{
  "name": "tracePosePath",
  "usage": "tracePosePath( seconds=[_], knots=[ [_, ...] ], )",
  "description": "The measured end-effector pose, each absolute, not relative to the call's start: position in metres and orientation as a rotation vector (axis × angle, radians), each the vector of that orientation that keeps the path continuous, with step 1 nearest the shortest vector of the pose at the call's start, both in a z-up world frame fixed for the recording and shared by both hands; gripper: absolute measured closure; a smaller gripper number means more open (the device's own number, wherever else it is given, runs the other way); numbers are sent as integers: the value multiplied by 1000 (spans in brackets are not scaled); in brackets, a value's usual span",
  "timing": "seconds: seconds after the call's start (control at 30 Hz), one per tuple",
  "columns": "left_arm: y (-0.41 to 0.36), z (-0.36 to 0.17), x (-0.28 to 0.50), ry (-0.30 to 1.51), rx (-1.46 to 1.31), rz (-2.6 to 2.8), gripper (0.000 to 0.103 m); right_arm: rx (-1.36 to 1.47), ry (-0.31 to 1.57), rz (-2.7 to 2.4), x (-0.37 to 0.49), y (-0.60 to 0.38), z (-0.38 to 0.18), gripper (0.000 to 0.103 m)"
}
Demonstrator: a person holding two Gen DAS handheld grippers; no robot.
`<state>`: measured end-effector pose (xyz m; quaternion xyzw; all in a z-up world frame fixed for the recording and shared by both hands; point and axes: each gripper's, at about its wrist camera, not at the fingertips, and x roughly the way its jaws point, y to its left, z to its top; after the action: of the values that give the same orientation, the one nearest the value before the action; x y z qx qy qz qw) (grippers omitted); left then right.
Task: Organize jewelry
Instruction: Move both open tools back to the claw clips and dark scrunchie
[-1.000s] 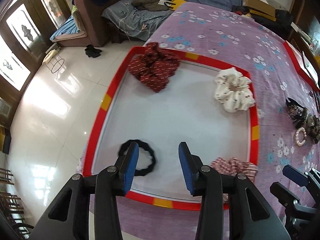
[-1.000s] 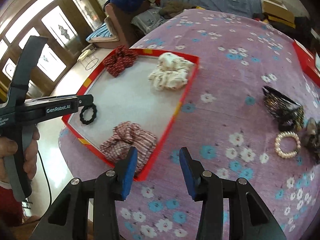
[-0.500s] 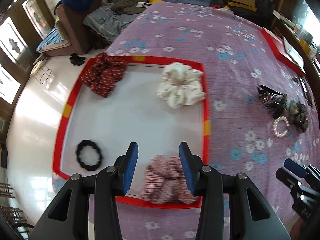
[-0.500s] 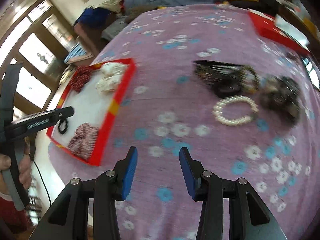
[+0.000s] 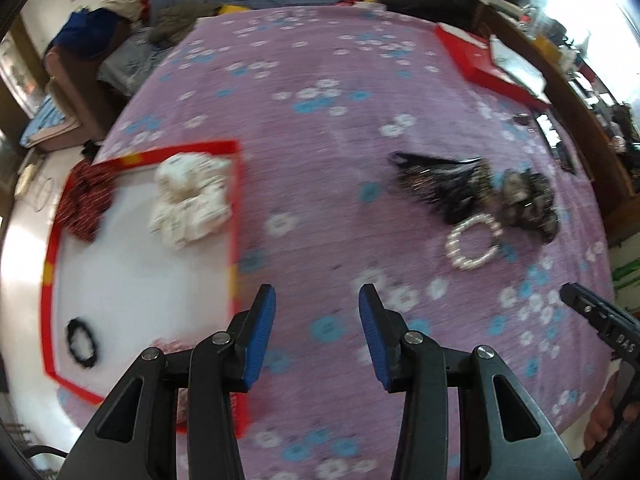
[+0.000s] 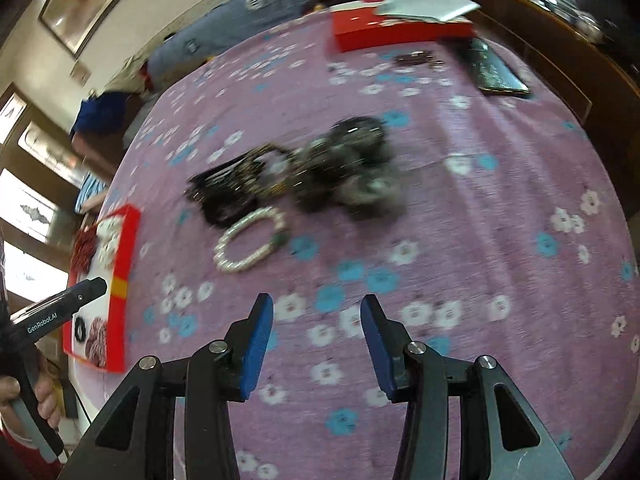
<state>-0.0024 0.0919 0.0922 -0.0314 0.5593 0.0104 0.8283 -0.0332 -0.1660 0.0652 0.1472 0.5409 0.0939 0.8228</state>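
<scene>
A red-rimmed white tray (image 5: 236, 216) lies at the left on the purple flowered cloth. In it are a dark red scrunchie (image 5: 86, 200), a white scrunchie (image 5: 188, 200), a black hair tie (image 5: 82, 343) and a checked pink scrunchie (image 5: 172, 346), partly hidden behind my finger. My left gripper (image 5: 316, 332) hangs open over bare cloth just right of the tray, holding nothing. Farther right lie a pearl bracelet (image 5: 474, 244) and a dark heap of jewelry (image 5: 448, 188). My right gripper (image 6: 316, 340) is opening, nothing between its jaws, short of the pearl bracelet (image 6: 250, 244) and the dark heap (image 6: 344, 168).
A red box (image 6: 396, 28) with papers on it and a dark flat device (image 6: 494, 68) sit at the cloth's far side. A hand (image 6: 24, 396) holds the left tool beside the tray (image 6: 126, 240). Sofa, bedding and tiled floor lie beyond the left edge.
Both views have swung right, away from the tray and toward the jewelry heap. The tray now sits at the left of each view. The right jaws stand slightly wider.
</scene>
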Motion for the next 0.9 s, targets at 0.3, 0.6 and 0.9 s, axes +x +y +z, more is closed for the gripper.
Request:
tracePosePath(
  seconds=[0.3, 0.6, 0.9],
  knots=[
    [59, 83, 56, 1174, -211, -69, 55, 318, 1128, 198, -14, -185, 64, 47],
    [36, 51, 90, 1230, -289, -135, 55, 299, 1089, 207, 20, -186, 66, 39],
    [34, 33, 111, 1239, -360, -138, 49, 258, 1102, 209, 49, -176, 52, 37]
  ],
)
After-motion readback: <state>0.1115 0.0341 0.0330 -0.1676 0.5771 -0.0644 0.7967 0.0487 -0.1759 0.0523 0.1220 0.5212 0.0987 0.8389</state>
